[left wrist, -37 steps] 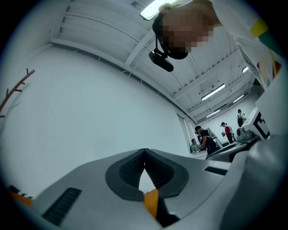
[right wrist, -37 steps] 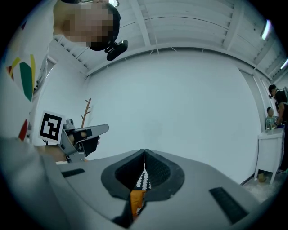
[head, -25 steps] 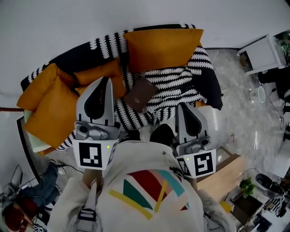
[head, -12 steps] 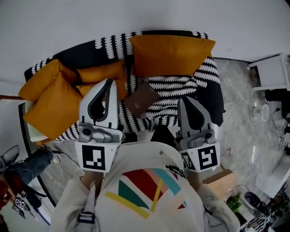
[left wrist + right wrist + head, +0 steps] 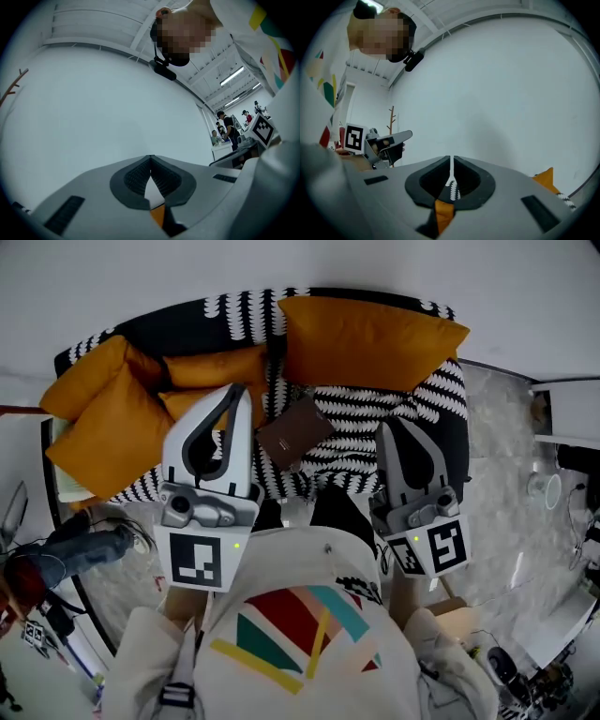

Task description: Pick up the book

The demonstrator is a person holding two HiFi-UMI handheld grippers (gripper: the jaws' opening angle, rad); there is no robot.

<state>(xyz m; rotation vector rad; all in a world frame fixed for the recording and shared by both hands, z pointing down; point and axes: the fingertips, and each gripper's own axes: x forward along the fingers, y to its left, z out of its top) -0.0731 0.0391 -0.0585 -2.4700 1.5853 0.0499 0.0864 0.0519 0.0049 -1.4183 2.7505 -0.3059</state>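
Both grippers have advanced toward the sofa (image 5: 178,329) since the earlier frames, and the left gripper (image 5: 238,392) now reaches closer to the book (image 5: 293,432). Left gripper: jaws closed tip to tip, holding nothing. Right gripper (image 5: 387,427): jaws closed, holding nothing. Both point roughly level at a white wall. A black-and-white patterned throw (image 5: 375,427) covers the seat. One large orange cushion (image 5: 370,334) stands behind the book; smaller orange cushions (image 5: 103,432) crowd the left end, partly under the left gripper. The book is brown, flat, lying askew on the throw between the two grippers, its top face exposed.
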